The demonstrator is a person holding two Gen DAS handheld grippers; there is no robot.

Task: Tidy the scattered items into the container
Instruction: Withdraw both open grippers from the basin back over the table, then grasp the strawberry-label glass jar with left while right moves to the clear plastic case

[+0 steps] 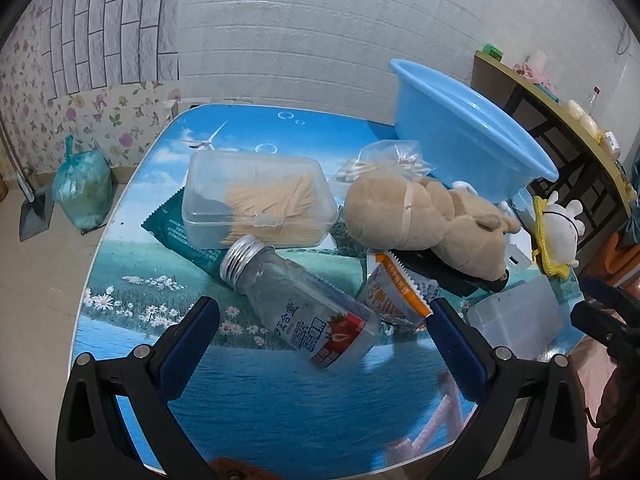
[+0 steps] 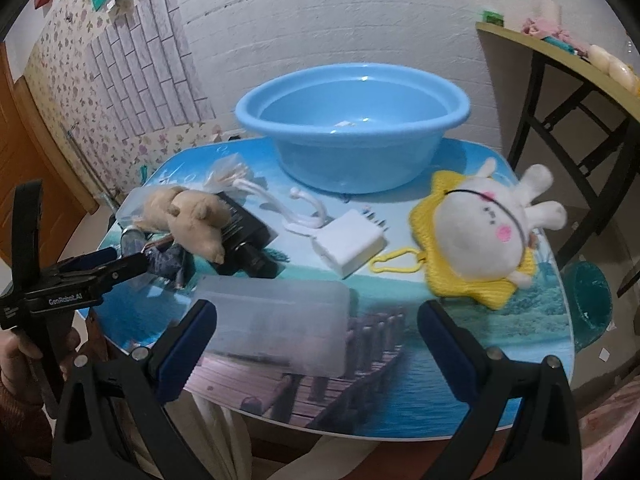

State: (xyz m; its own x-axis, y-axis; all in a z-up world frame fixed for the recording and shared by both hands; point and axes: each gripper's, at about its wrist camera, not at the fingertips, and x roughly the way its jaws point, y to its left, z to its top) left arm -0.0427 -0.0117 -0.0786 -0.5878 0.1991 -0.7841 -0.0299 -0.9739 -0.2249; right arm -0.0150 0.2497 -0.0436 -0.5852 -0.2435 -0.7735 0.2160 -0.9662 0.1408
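Nearest the left claw lies a clear bottle with a silver screw cap, on its side between the spread fingers, cap pointing away and to the left. The claw is wide and grips nothing; it seems lined up so that closing would take the bottle across its body. Just beyond the right finger is an orange snack packet, and further ahead a lidded clear box of toothpicks resting on a green wrapper. Ahead and to the right a tan plush bear sprawls over a black device, with a bag of cotton swabs behind it.

The right claw is likewise spread and empty, poised at the bench edge over a frosted plastic case, which lies flat just ahead between its fingers. The case is blurred, so its contents cannot be told. Further ahead sits a white charger with its cord, and ahead to the right a white rabbit plush lying on a yellow knitted pad.

The blue basin, the container, stands at the far side of the bench, well beyond both claws, holding perhaps one small pale thing and otherwise bare. Nearly everything is still outside it, so the tidying looks barely begun; each claw appears to be choosing the item closest to it.
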